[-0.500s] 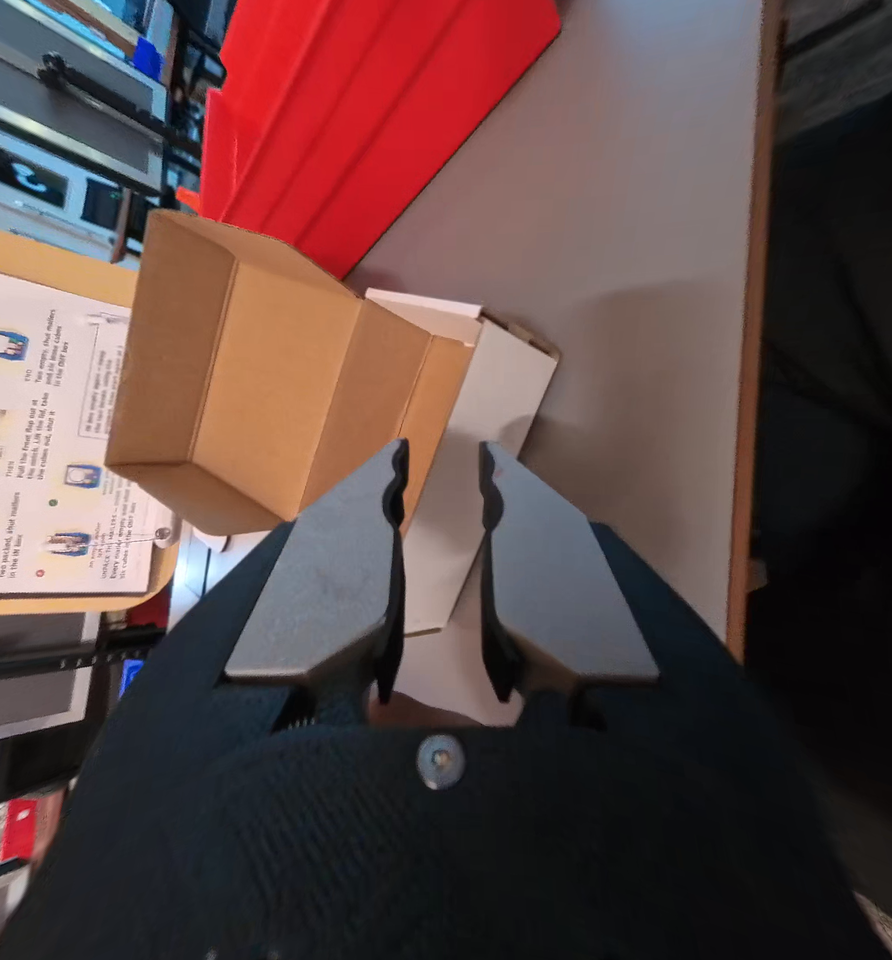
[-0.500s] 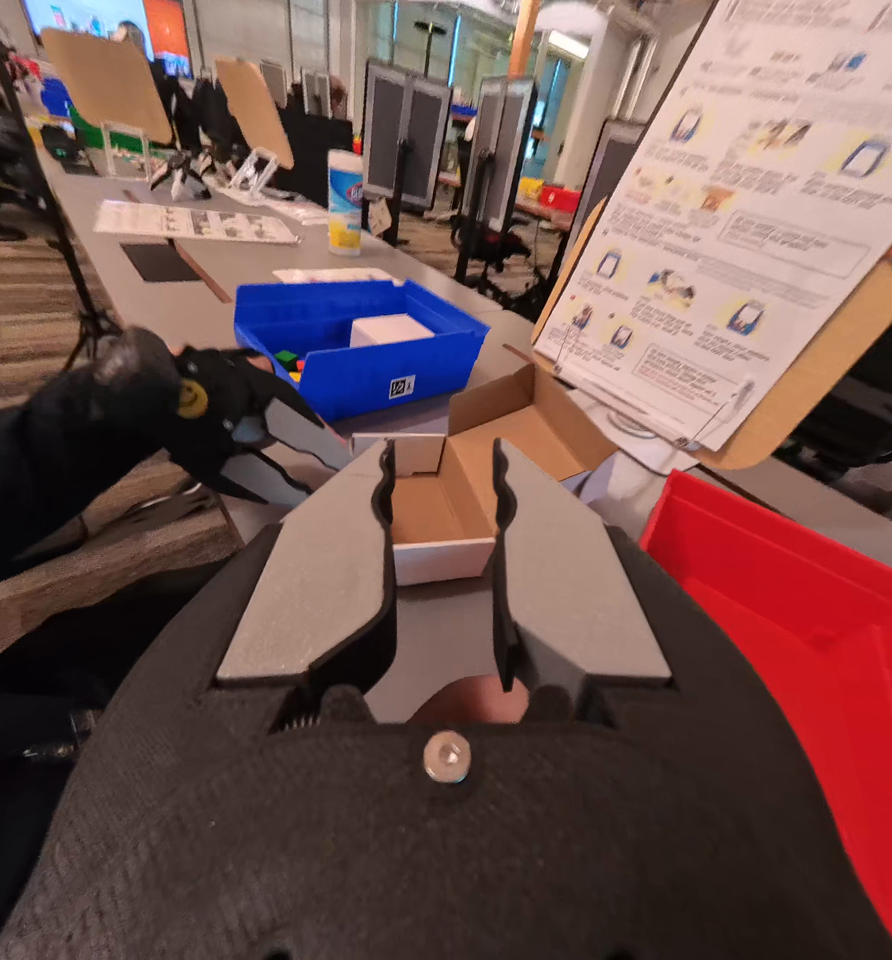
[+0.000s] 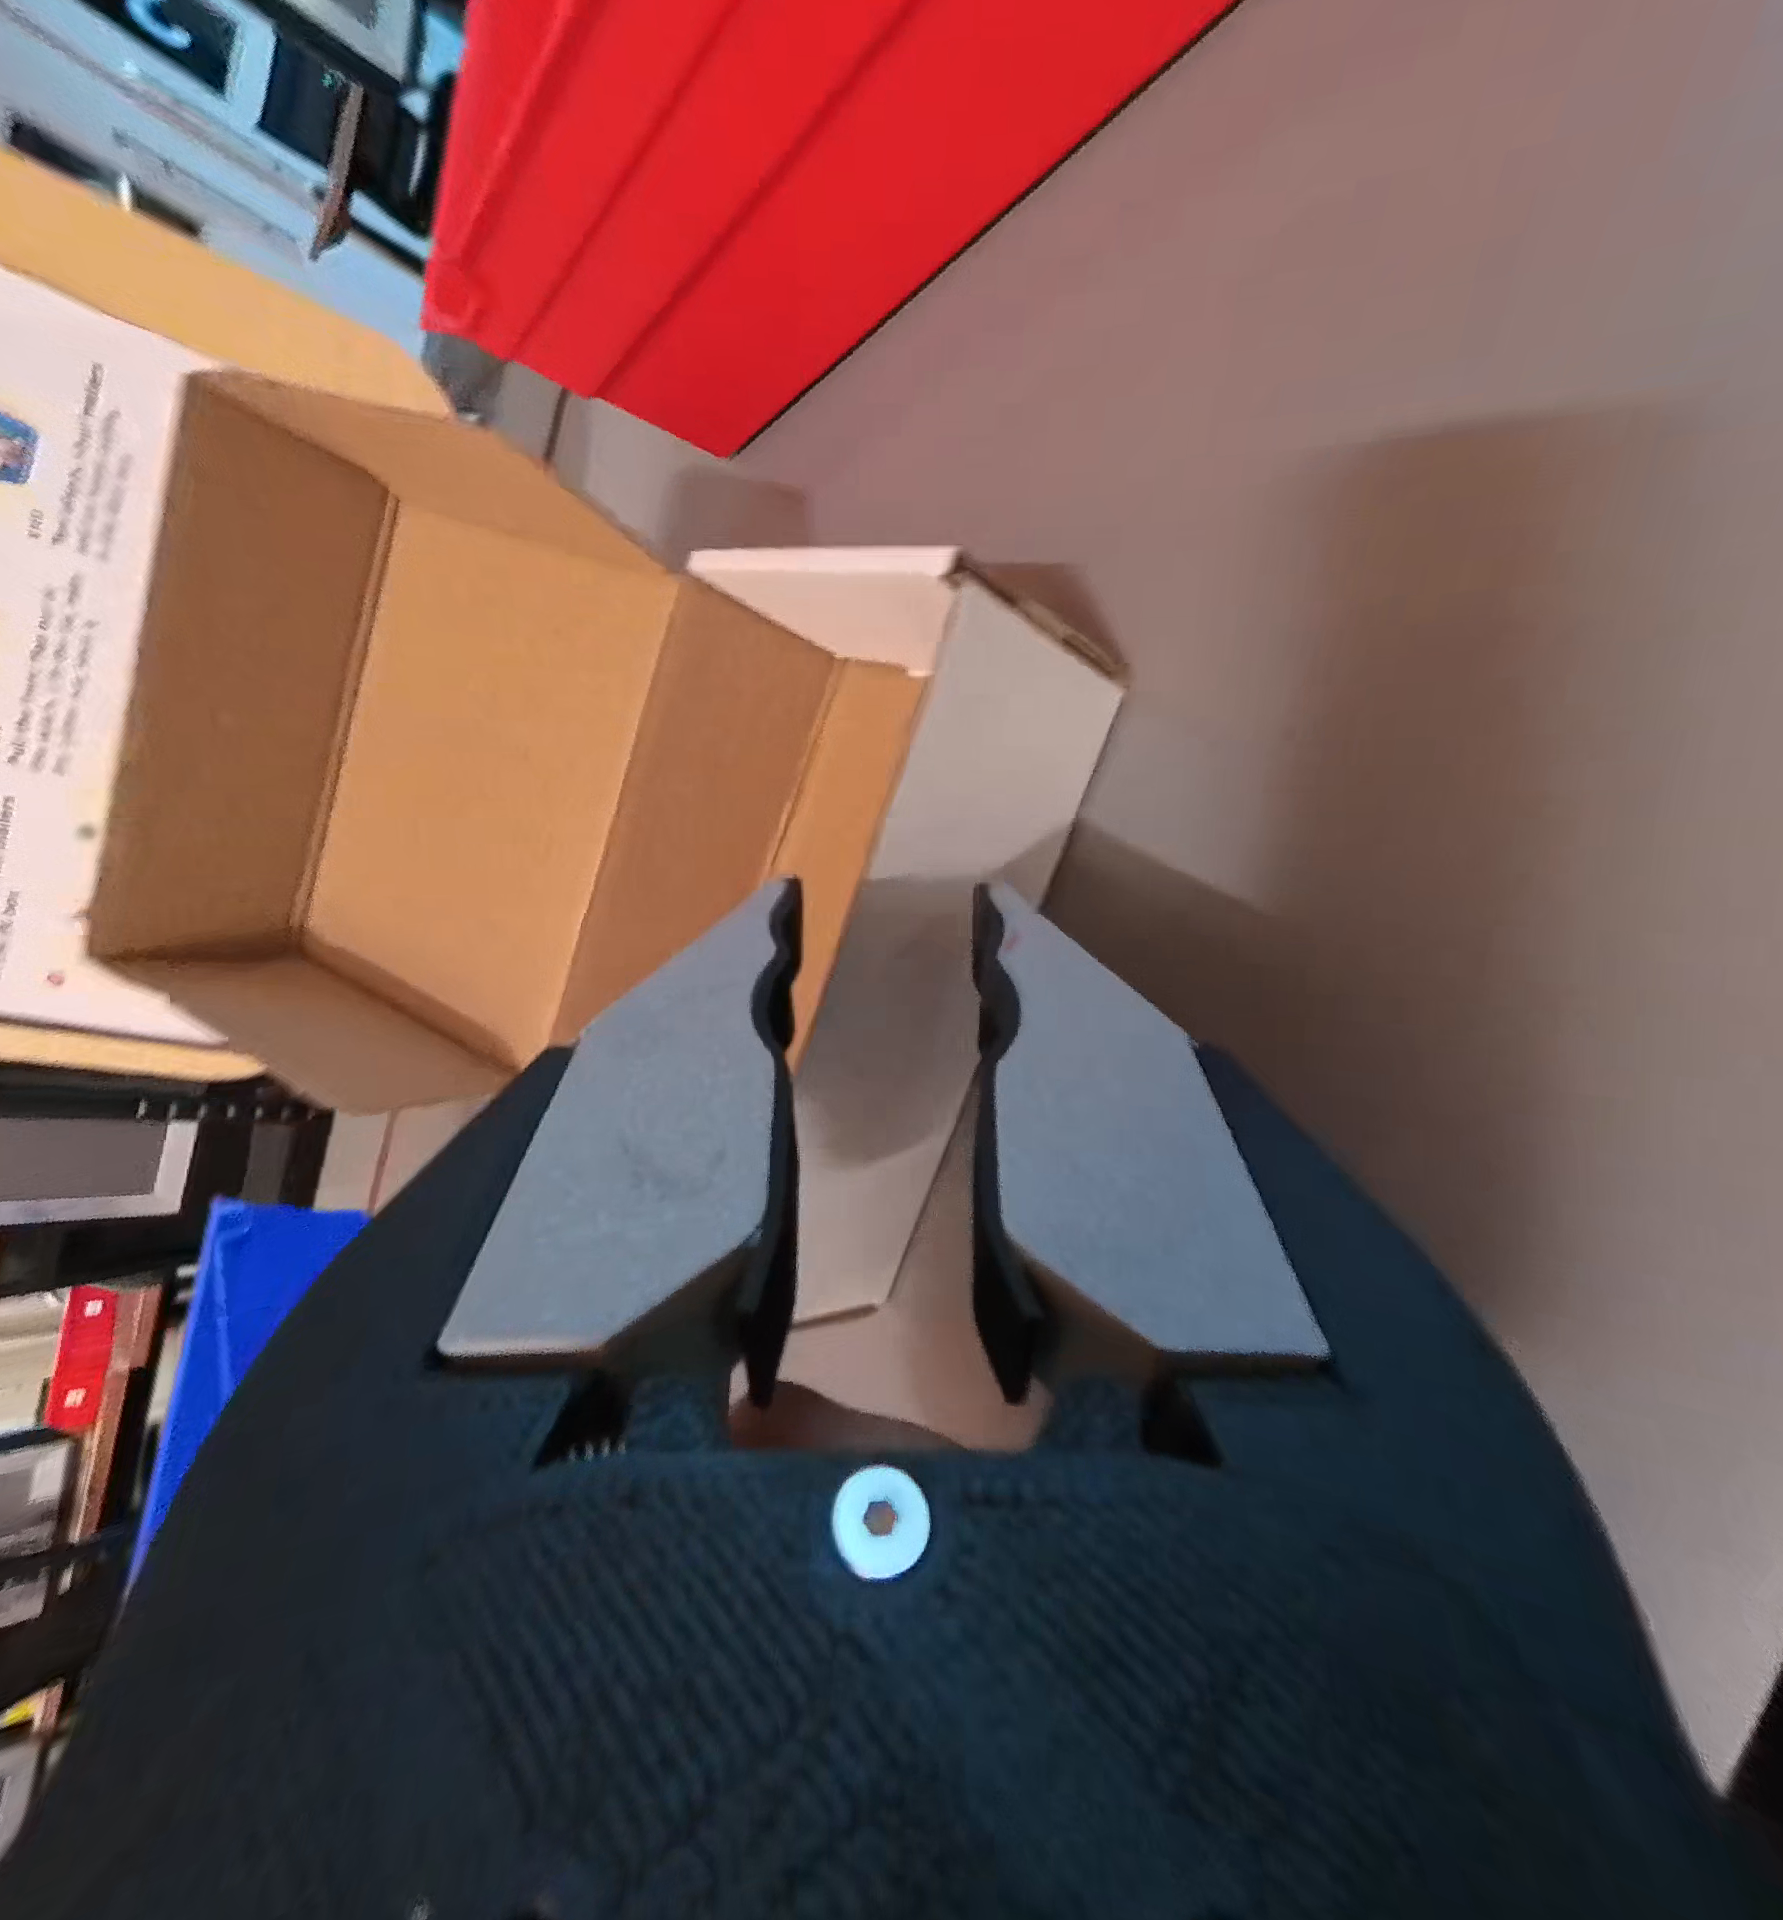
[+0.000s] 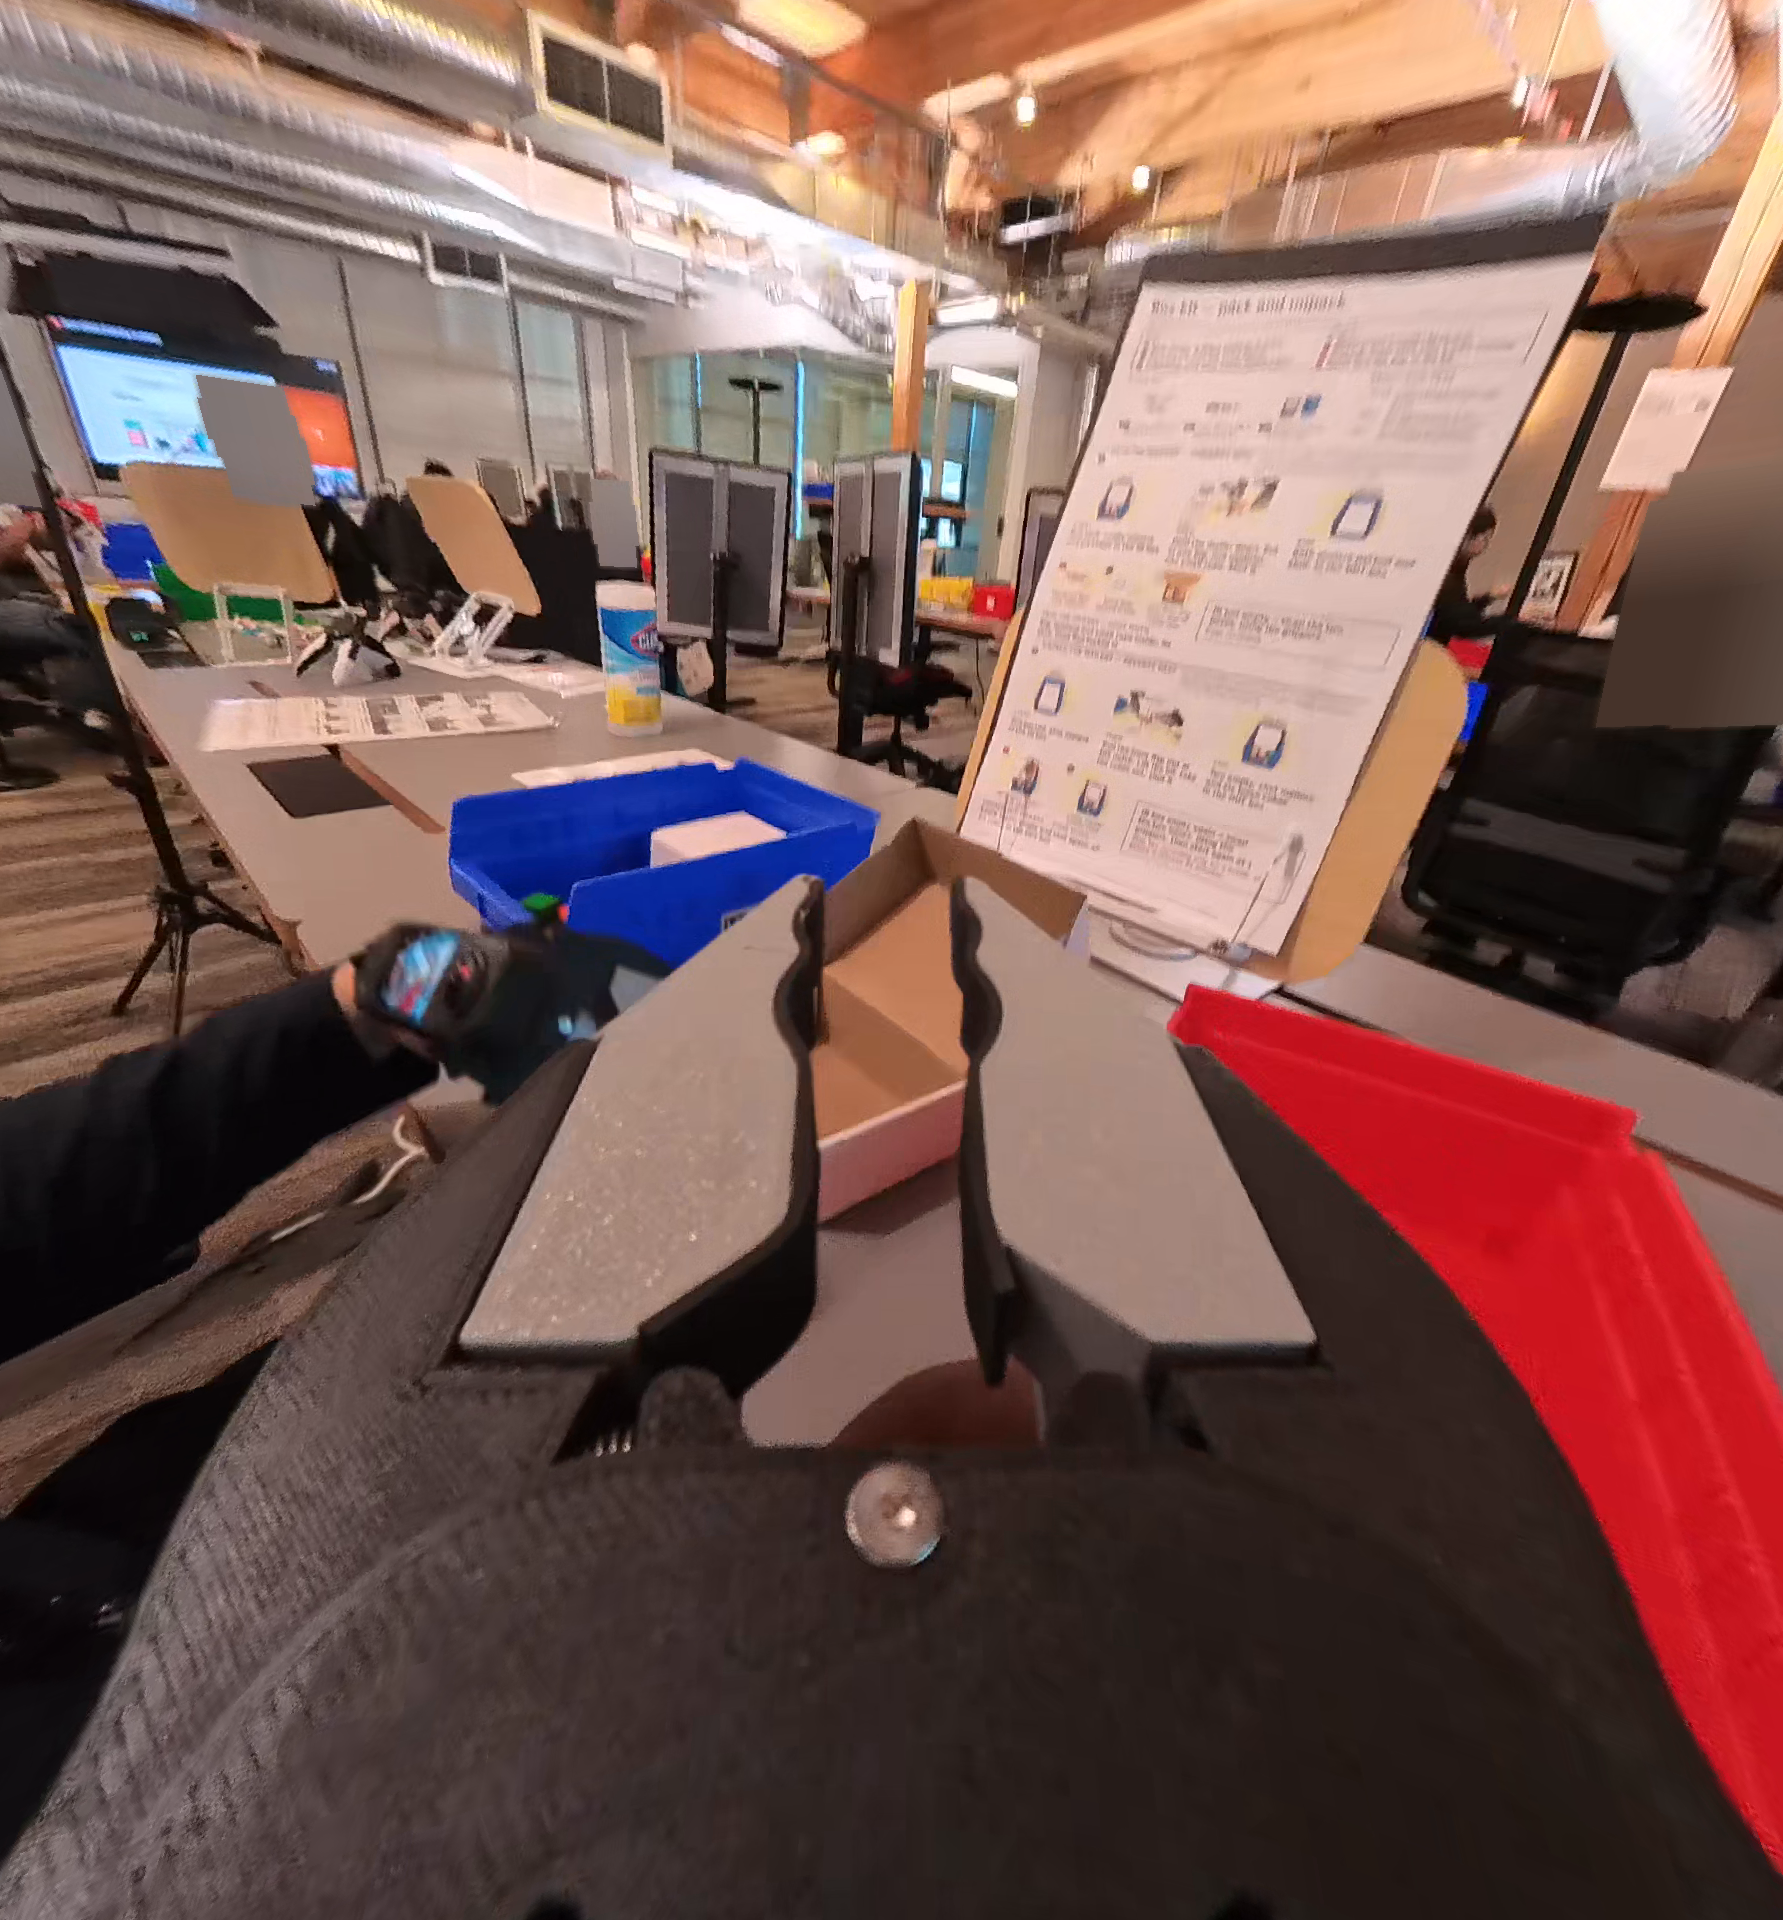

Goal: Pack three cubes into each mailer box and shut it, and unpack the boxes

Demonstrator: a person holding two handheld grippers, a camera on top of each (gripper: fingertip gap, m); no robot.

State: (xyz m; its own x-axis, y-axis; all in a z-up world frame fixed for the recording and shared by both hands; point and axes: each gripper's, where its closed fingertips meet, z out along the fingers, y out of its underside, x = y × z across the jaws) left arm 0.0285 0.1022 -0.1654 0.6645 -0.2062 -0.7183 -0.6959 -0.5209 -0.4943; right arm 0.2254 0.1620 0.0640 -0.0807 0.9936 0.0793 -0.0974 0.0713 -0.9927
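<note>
Open mailer box (image 4: 892,1049) on the grey surface (image 3: 1438,520), between blue bin (image 4: 658,862) and red bin (image 4: 1489,1226).

Lid flung back, brown inside bare, no cubes in it. Left claw (image 3: 882,935) released, just beside the white side wall; right claw (image 4: 887,935) released too, aimed at the cavity, grasping nothing. Likely light, thin corrugated card: stiff along folds, easily crushed, prone to slide. Best pinched at a wall rim or the lid's front edge.
</note>
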